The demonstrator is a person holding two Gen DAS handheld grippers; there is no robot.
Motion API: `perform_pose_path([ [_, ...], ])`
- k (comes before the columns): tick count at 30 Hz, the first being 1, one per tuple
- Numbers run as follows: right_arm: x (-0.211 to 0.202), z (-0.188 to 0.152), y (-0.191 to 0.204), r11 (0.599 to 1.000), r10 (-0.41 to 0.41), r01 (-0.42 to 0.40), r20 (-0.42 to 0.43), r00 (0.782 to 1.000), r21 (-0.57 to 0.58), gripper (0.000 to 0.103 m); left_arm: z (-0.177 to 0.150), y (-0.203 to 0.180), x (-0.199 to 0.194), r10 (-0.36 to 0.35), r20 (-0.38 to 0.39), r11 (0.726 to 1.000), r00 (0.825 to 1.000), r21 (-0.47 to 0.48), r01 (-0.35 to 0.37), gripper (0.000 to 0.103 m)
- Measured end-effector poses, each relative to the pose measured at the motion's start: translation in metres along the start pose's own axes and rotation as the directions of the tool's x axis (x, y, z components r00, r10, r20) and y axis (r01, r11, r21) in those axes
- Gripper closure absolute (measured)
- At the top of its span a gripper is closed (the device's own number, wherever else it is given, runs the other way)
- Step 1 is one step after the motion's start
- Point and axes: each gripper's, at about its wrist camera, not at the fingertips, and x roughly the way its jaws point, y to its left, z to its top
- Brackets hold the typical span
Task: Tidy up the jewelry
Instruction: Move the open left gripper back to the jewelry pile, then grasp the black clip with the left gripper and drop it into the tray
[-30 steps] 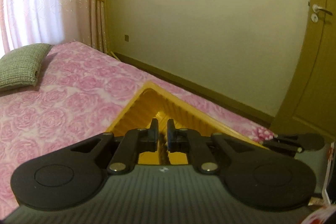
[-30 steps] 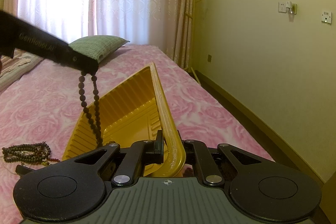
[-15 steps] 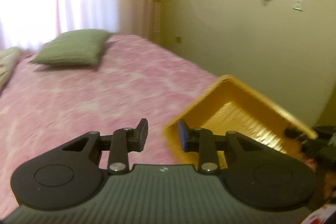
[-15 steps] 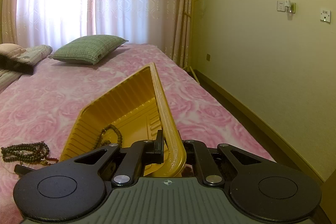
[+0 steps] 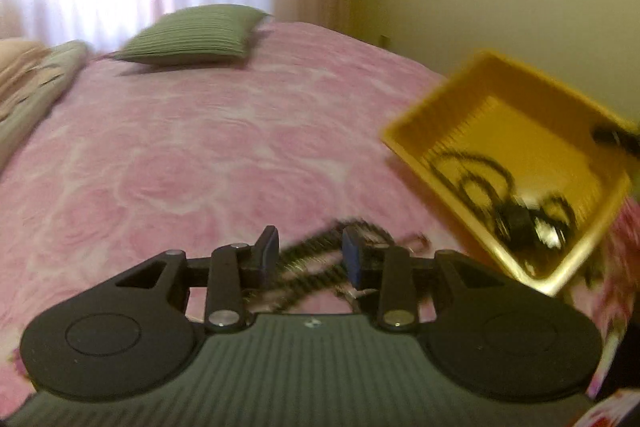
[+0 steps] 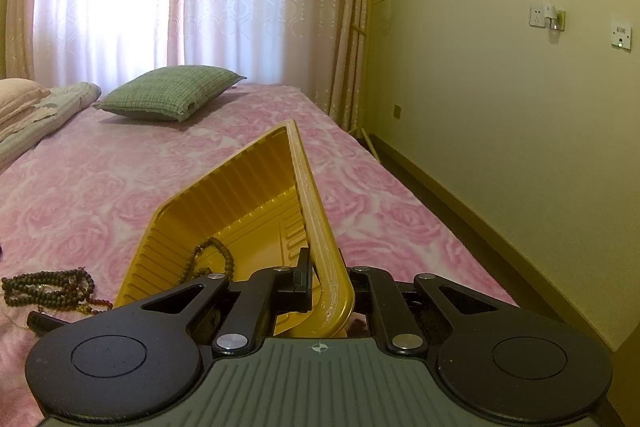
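Right tool [image 6: 326, 287] clamps tray [image 6: 224, 195] rim; left tool [image 5: 310, 255] gapes over limp, light beads [image 5: 316, 267]; pinch bunched strands.

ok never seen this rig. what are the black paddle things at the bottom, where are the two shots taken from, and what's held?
There is no robot arm: a person holds a two-finger claw in each hand, and a fisheye camera on each looks along its fingers. The black paddles are the claw's own body.

Left view: the left claw is open and holds nothing. It hangs above a dark string of beads lying on the pink bedspread; the picture is blurred.

Right view: the right claw is shut on the rim of a yellow tray, holding it tilted. More beads lie inside the tray. A green pillow lies further back.
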Motion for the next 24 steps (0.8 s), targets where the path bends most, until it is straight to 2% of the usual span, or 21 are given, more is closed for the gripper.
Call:
perform_pose_path([
  [3,-0.001,-0.001,0.001,1.000,-0.002,0.002,0.000,1.000,-0.005,0.095,-0.010,-0.011,0.009,-0.089,-0.010,0.991,0.996,0.096,0.089,0.065],
  [5,-0.002,-0.001,0.001,1.000,-0.005,0.005,0.001,1.000,-0.006,0.095,-0.015,-0.017,0.015,-0.154,-0.031,0.975,0.988,0.157,0.157,0.062],
  [8,-0.002,-0.002,0.002,1.000,-0.010,0.010,0.000,1.000,-0.008,0.095,-0.018,-0.028,0.025,-0.201,-0.065,0.951,0.977,0.227,0.210,0.062],
  [11,-0.001,-0.002,0.001,1.000,-0.013,0.013,-0.003,1.000,-0.011,0.095,-0.020,-0.036,0.040,-0.221,-0.104,0.926,0.970,0.289,0.242,0.062],
  [15,0.001,-0.002,0.002,1.000,-0.017,0.017,-0.006,1.000,-0.010,0.095,-0.023,-0.039,0.058,-0.233,-0.189,0.909,0.954,0.306,0.282,0.062],
  [19,0.002,-0.002,0.002,1.000,-0.017,0.017,-0.006,1.000,-0.011,0.095,-0.026,-0.039,0.061,-0.214,-0.230,0.913,0.949,0.298,0.278,0.064],
  [21,0.003,-0.002,0.002,1.000,-0.017,0.017,-0.007,1.000,-0.010,0.095,-0.026,-0.039,0.056,-0.204,-0.231,0.919,0.951,0.289,0.267,0.076],
  [24,0.003,-0.002,0.002,1.000,-0.018,0.018,-0.006,1.000,-0.012,0.095,-0.026,-0.040,0.050,-0.194,-0.233,0.925,0.953,0.281,0.257,0.080],
])
